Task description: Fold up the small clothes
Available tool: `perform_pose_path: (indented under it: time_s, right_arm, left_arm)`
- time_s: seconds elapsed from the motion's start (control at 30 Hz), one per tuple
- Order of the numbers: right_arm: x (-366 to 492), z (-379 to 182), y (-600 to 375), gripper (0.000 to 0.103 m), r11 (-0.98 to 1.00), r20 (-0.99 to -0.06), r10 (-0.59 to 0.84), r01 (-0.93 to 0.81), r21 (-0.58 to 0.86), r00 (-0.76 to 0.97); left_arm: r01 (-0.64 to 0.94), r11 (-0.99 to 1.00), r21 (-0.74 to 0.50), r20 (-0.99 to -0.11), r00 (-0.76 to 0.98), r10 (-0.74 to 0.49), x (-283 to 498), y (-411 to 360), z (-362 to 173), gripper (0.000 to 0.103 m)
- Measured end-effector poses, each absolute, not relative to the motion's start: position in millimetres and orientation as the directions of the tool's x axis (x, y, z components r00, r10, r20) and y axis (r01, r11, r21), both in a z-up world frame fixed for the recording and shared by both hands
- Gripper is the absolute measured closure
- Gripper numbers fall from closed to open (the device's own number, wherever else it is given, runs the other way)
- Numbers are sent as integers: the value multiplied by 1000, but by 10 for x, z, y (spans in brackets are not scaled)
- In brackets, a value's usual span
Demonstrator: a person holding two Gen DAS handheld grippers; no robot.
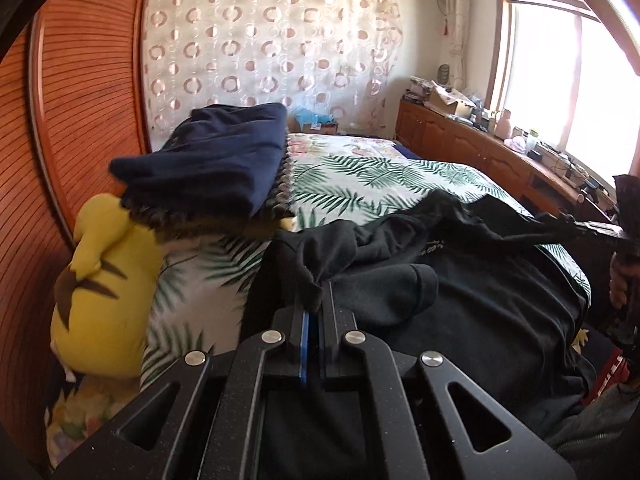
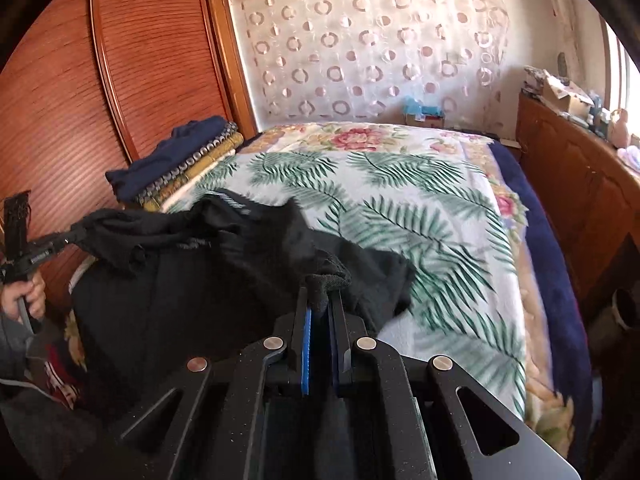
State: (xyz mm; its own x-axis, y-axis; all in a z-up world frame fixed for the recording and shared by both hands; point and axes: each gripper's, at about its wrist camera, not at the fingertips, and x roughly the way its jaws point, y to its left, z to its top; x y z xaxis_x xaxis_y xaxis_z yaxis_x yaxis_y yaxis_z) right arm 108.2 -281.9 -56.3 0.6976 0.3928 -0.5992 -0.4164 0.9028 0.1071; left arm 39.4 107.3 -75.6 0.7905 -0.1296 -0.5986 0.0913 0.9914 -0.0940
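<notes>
1. Bedroom scene: bed [image 2: 440, 208] with a palm-leaf blanket, wooden wardrobe [image 1: 80, 120] on one side, folded stack [image 2: 176, 168] of dark blue and patterned cloth near it, yellow plush toy [image 1: 104, 280] beside the stack.
2. Black garment [image 2: 200, 272] lies bunched across the near part of the bed, partly lifted, not flat.
3. Left gripper [image 1: 314, 300]: jaws together, clamped on a pinch of the black garment's edge.
4. Right gripper [image 2: 324, 296]: jaws nearly together, clamped on another ribbed edge of the same garment.
5. Key relation: the garment spans between the two grippers, its long axis roughly along the line joining them. Each gripper has its own end; neither is nearer the middle.
6. Judgement: cloth still slack and rumpled between the grips. Next move likely needs both ends pulled apart evenly, then laid on open blanket beyond. Risk: a thin pinch slips.
</notes>
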Motion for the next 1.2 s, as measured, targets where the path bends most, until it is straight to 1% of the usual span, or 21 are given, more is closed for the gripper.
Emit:
perform_pose_path:
  time_s: [0.07, 0.23, 0.3, 0.37, 0.47, 0.57, 0.67, 0.77, 0.83, 0.9, 0.93, 0.97, 1.0, 1.07, 1.1, 1.2]
  right_arm:
    - [953, -558, -2939, 96, 905, -599, 402, -403, 141, 693]
    - [611, -475, -3167, 97, 928, -600, 356, -347, 136, 716]
    - [450, -423, -3181, 97, 936, -608, 325, -337, 99, 724]
    - [338, -390, -3167, 97, 935, -634, 316, -345, 83, 706]
    - [211, -326, -3150, 97, 931, -656, 308, -360, 60, 689]
    - [151, -322, -3173, 96, 928, -674, 308, -367, 59, 672]
    - [284, -349, -3125, 96, 932, -683, 298, -359, 57, 666]
    - [311, -353, -3118, 96, 931, -679, 301, -360, 58, 670]
    - [314, -314, -3096, 96, 930, -670, 301, -364, 50, 678]
    - [290, -300, -3103, 96, 928, -659, 309, -369, 51, 686]
    - [279, -276, -3101, 96, 928, -656, 309, -369, 49, 689]
    - [262, -276, -3116, 96, 927, -651, 312, -372, 49, 692]
    - [251, -250, -3117, 96, 926, -645, 315, -375, 48, 696]
    - [225, -219, -3125, 95, 924, -636, 318, -380, 43, 703]
    - [220, -198, -3124, 90, 925, -632, 313, -378, 35, 709]
    - [241, -176, -3184, 89, 937, -618, 276, -348, 4, 736]
  left_arm:
    - [68, 991, -111, -593, 796, -121, 287, 1176, -747, 99]
    - [21, 992, -126, -603, 792, -93, 73, 1400, -785, 99]
    - [-5, 994, -112, -611, 789, -65, -9, 1452, -796, 99]
    - [-7, 992, -130, -615, 785, -75, -85, 1485, -807, 99]
    - [-3, 992, -125, -623, 778, -76, -157, 1461, -816, 99]
    - [-10, 996, -88, -635, 771, -48, -160, 1414, -858, 99]
    - [-35, 996, -80, -637, 770, -24, -124, 1422, -889, 99]
    - [-19, 995, -94, -622, 782, -44, -114, 1415, -812, 98]
    - [-9, 995, -97, -607, 793, -52, -111, 1409, -733, 87]
    - [2, 993, -117, -579, 813, -70, -108, 1427, -628, 55]
    - [11, 991, -132, -566, 820, -85, -102, 1433, -586, 50]
    - [19, 989, -145, -558, 824, -98, -74, 1439, -545, 36]
    - [22, 989, -147, -556, 825, -101, -34, 1438, -518, 27]
    - [29, 991, -131, -551, 829, -97, 65, 1411, -462, 26]
    - [35, 992, -123, -552, 828, -98, 115, 1400, -450, 26]
    - [29, 994, -104, -560, 824, -83, 300, 1380, -425, 26]
